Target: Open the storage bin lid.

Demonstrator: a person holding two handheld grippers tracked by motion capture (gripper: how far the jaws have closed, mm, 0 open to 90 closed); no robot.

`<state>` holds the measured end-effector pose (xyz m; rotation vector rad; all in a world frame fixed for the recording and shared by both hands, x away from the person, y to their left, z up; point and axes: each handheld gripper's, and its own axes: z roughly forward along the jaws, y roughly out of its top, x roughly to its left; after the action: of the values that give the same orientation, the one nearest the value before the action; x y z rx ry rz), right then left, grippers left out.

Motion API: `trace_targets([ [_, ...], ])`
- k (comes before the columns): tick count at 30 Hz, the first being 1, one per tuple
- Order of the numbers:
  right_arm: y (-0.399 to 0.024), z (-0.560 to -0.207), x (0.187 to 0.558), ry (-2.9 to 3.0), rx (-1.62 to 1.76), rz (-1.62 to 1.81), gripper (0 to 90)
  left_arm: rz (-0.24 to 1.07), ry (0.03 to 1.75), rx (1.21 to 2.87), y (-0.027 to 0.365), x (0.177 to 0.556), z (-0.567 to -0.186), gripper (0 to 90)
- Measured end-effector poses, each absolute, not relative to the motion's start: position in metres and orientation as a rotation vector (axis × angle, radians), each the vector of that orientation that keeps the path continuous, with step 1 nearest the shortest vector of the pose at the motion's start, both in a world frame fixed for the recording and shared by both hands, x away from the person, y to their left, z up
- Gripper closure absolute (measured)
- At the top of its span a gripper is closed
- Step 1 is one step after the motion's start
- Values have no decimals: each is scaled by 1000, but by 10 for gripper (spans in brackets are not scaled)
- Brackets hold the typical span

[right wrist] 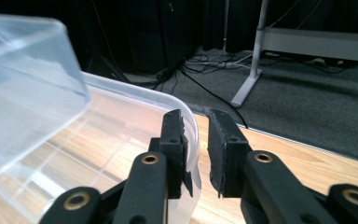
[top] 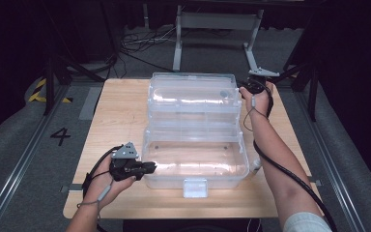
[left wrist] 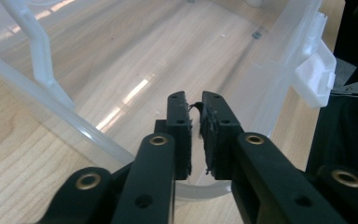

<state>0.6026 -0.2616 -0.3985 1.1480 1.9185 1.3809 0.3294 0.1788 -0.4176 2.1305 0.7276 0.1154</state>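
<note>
Fingers of the left gripper (left wrist: pixel 195 135) are sitting slightly parted astride the near-left rim of the open clear box (top: pixel 195 166), right gripper (right wrist: pixel 196 151) likewise straddling the lid (top: pixel 193 94) corner, neither clamping.

Floor number: a black "4" (top: pixel 60 136) on the grey floor (top: pixel 38 159), left of the table (top: pixel 121 116).
Other text: none legible.

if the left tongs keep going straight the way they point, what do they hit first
Likely the clear box's near-left wall: the left tongs straddle its rim, jaws slightly apart. Beyond lies the box's bare floor, though depth is hard to judge.
</note>
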Motion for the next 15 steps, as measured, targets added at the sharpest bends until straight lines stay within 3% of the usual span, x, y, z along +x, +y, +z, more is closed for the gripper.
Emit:
trace_targets([
  [10, -297, -363, 563, 1897, 1089, 1424, 660, 150, 730, 2056, 192, 332, -398, 693],
  [15, -318, -348, 537, 1892, 1070, 1432, 651, 225, 770, 2025, 204, 336, -387, 585],
])
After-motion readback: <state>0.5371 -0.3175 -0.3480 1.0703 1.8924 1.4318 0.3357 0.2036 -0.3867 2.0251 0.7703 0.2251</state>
